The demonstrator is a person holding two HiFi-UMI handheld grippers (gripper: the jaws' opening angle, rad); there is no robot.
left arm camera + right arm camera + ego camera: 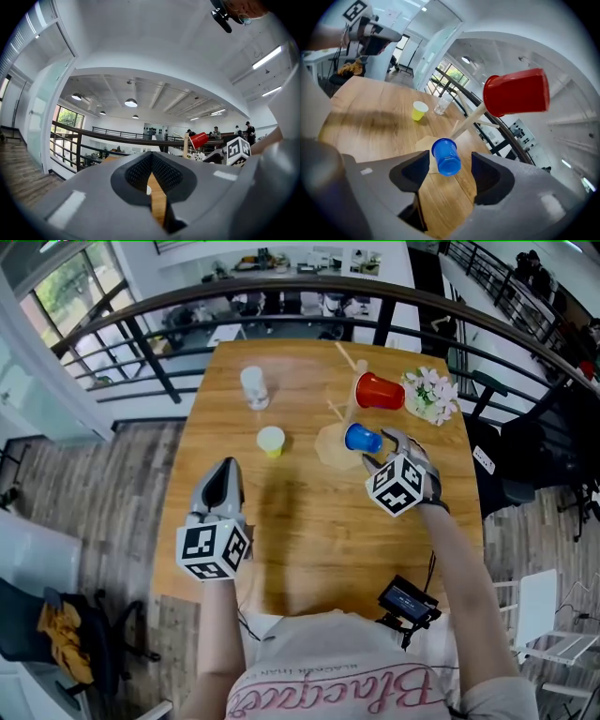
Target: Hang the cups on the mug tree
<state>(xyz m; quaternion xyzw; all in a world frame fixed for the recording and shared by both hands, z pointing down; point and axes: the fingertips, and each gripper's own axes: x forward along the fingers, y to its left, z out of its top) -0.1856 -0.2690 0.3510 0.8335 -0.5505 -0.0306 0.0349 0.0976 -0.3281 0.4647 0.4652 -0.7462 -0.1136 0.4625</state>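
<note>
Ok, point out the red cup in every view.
Head view: red cup upper right of centre, beside the flowers.
Left gripper view: red cup small, right of centre.
Right gripper view: red cup large, upper right.
Shared landmark: the wooden mug tree holding it.

Blue cup covers one mug tree peg's tip.

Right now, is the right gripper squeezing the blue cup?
No, the right gripper has its jaws apart, with a gap on each side of the blue cup.
</note>
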